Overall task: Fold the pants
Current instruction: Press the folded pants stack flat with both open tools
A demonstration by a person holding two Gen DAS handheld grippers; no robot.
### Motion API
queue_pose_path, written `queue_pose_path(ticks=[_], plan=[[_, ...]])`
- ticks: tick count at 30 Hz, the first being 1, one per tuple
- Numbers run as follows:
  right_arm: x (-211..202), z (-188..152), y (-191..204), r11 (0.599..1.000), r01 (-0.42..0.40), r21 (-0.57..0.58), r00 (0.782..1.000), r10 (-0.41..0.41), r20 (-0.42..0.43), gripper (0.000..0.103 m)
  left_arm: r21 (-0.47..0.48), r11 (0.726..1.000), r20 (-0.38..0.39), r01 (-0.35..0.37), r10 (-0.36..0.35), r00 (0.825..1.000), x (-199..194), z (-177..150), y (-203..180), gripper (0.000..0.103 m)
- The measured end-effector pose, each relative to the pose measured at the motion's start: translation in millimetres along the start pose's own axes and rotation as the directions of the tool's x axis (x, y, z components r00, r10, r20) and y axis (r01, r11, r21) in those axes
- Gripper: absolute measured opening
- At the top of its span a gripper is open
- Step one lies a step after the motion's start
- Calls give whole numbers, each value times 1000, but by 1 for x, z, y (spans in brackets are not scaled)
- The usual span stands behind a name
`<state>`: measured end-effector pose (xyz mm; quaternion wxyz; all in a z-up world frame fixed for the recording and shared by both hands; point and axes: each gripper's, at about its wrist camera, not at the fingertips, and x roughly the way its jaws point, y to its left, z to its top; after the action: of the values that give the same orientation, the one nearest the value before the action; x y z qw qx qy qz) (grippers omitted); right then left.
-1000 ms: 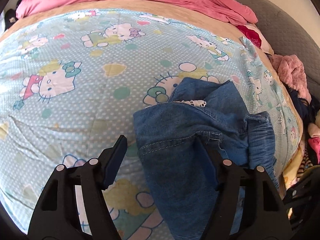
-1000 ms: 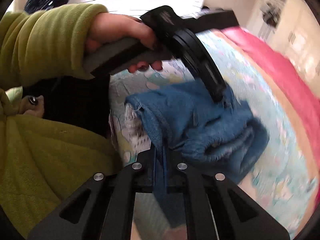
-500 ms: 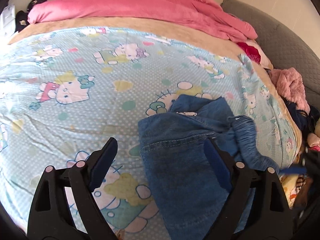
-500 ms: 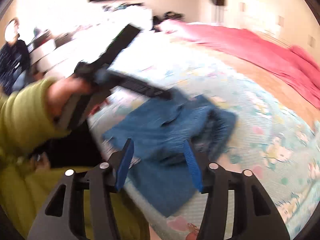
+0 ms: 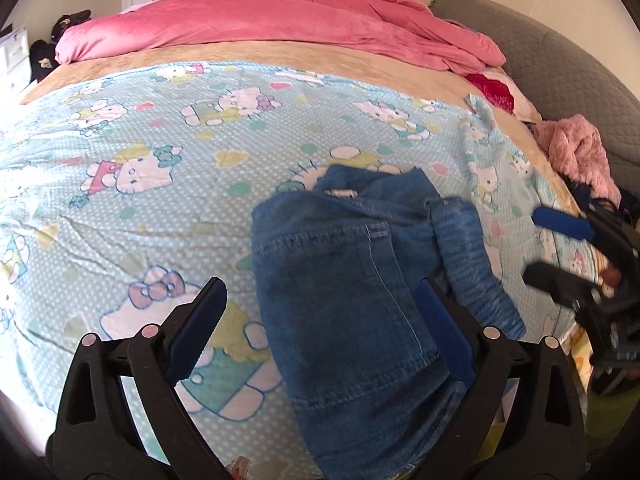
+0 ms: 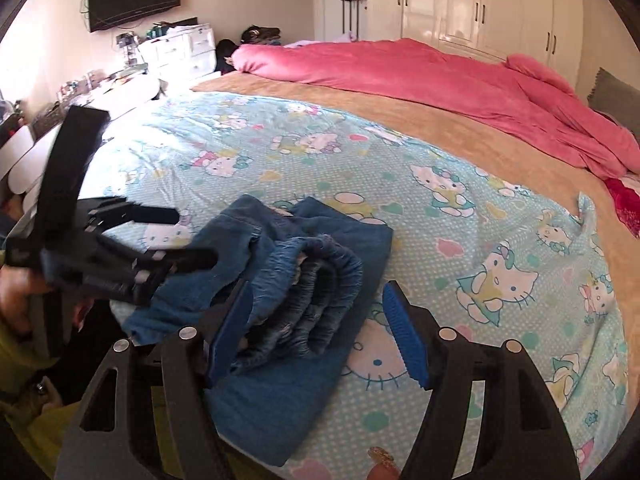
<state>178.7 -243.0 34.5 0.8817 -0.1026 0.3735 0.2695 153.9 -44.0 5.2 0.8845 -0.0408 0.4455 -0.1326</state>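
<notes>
Bedroom scene: the cartoon-print bedsheet [image 5: 168, 208] is spread over the bed, with a pink duvet [image 6: 440, 76] bunched along the far side, and the denim pants [image 5: 352, 300] are seen lying folded in a compact bundle near the bed's near edge. Both jaws are opening with nothing pinched: the left hand-held gripper [image 5: 320, 328] is spread wide over the bundle, the right hand-held gripper [image 6: 316, 332] is moderately open beside the gathered waistband [image 6: 316, 296]. Denim is judged soft, floppy and fairly heavy, not fragile; a hold is best taken at the thick waistband or the folded edge.
</notes>
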Motion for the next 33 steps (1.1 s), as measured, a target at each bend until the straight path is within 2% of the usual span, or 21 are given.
queue_pose_path(ticks=[5,8,10,13,16,22,33], plan=[[13,6,-4,999,1,39,1000,-1,-7,66,30,999,-35,-30,31,999,12,-13,-7,89],[23,10,-4,998,-30,55,999,31,-10,66,28,999,-54,-29,30,998,21,-19,-8,89],[35,10,-1,998,-33,45,999,35,-41,66,30,999,-58,-31,33,998,24,-22,-7,91],[58,4,-3,1000,15,26,993,-12,-115,66,20,999,-63,-28,29,998,27,-25,-5,92],[65,-1,-13,997,-11,80,991,21,-131,66,20,1000,-64,-24,25,998,29,-27,-4,92],[63,-1,-14,997,-6,79,992,16,-126,68,17,1000,-61,-20,21,998,27,-27,-4,92],[29,5,-14,997,40,59,998,-37,-48,71,12,999,0,-31,31,1000,5,-18,-4,92]])
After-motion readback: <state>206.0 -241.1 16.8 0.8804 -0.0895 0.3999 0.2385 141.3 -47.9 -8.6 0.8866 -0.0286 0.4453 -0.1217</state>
